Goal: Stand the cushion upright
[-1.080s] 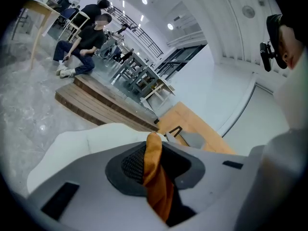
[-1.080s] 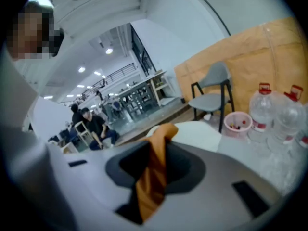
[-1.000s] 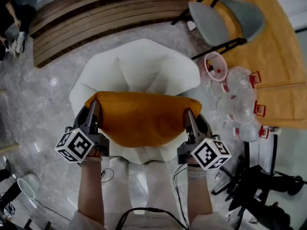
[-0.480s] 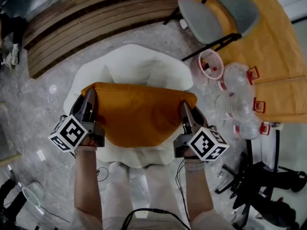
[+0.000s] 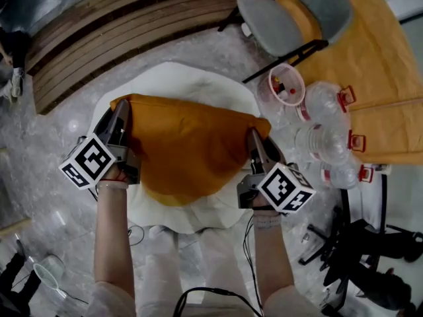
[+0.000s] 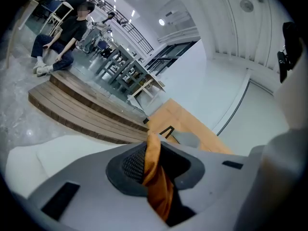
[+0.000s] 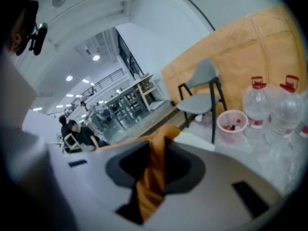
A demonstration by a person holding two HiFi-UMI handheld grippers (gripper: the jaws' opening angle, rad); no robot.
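Orange cloth marks the cushion (image 5: 188, 147), which spreads between the two grippers over the white padded seat (image 5: 173, 78), held at its two far corners with its rounded near edge toward the person. The left gripper (image 5: 121, 114) has its jaws pinched narrow on the left corner, a fold of cushion fabric squeezed between the pads, and the right gripper (image 5: 253, 137) clamps the right corner likewise. Off to the right stand a pink bucket (image 5: 285, 88), clear water bottles (image 5: 324, 104) and a grey chair (image 5: 277, 18).
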